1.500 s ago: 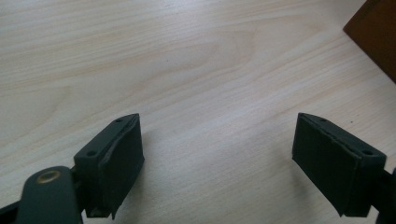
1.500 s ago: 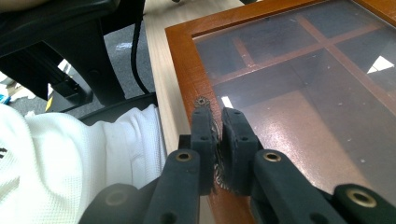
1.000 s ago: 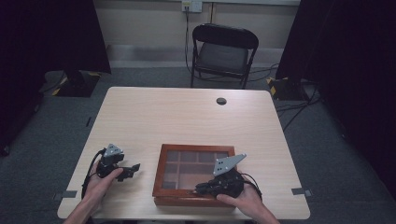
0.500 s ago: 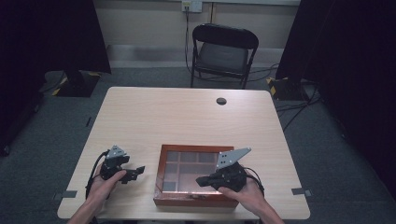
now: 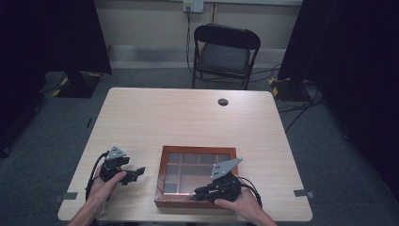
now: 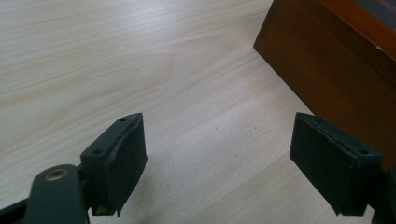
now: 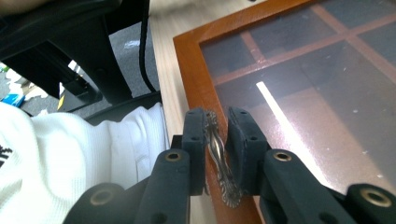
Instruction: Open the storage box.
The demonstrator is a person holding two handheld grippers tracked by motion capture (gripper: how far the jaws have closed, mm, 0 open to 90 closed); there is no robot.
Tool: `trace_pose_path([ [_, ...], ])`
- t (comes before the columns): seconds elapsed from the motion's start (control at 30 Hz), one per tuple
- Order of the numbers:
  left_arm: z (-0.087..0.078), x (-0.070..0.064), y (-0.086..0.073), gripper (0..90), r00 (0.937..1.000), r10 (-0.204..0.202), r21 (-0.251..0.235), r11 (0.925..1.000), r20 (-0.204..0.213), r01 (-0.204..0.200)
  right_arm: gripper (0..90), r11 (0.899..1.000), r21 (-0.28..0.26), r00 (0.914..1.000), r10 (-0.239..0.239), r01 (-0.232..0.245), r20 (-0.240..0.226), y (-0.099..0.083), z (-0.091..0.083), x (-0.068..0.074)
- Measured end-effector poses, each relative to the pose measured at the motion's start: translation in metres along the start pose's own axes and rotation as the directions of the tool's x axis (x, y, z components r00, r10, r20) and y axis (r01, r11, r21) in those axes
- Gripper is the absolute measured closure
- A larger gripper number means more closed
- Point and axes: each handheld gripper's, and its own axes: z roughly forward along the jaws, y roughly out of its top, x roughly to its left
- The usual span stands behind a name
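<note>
Wood table (image 5: 188, 117): right tongs (image 7: 216, 126) pinch box (image 5: 171, 197) clasp (image 7: 219, 158); left tongs (image 6: 219, 158) spread beside box. Next, likely: lift lid.

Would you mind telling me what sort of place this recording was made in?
Probably a lab or studio set up for recording: a bare wooden table on grey carpet, dark curtains on both sides, and a folding chair by a wall socket.

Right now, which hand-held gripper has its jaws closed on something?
The right hand-held gripper: its jaws pinch the box's ornate metal handle. The left hand-held gripper stands open over bare table.
</note>
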Motion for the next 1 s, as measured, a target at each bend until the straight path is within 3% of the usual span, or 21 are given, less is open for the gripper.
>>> trace_pose_path([
  [0.2, 0.0, 0.0, 0.0, 18.2, 1.0, -0.001, 0.0, 1.0, 0.004, 0.001, 79.0, 1.0, 0.024, 0.9999, -0.01, 0.01, 0.001, -0.005, 0.006, 0.0],
  [0.4, 0.0, -0.001, 0.0, 18.1, 0.9999, 0.0, 0.005, 1.0, 0.014, 0.0, 82.5, 0.999, 0.011, 0.9989, -0.038, 0.038, 0.026, -0.007, 0.005, 0.003],
  [0.6, -0.001, -0.004, 0.002, 18.0, 0.9988, 0.029, 0.0, 0.9996, 0.038, -0.029, 82.9, 0.999, 0.038, 0.999, -0.038, 0.037, 0.022, -0.002, 0.004, 0.002],
  [0.87, -0.001, -0.01, 0.003, 17.4, 0.9952, 0.054, -0.015, 0.9985, 0.082, -0.053, 83.0, 1.0, 0.012, 0.9996, -0.026, 0.026, 0.012, 0.011, -0.009, 0.003],
  [0.93, -0.002, -0.014, 0.003, 17.2, 0.9913, 0.059, -0.026, 0.9981, 0.118, -0.056, 83.0, 1.0, 0.009, 0.9997, -0.025, 0.025, 0.004, 0.015, -0.012, 0.003],
  [1.0, -0.002, -0.016, 0.003, 16.9, 0.9895, 0.068, -0.028, 0.9975, 0.128, -0.065, 83.0, 1.0, 0.014, 0.9997, -0.022, 0.021, 0.006, 0.016, -0.013, 0.003],
])
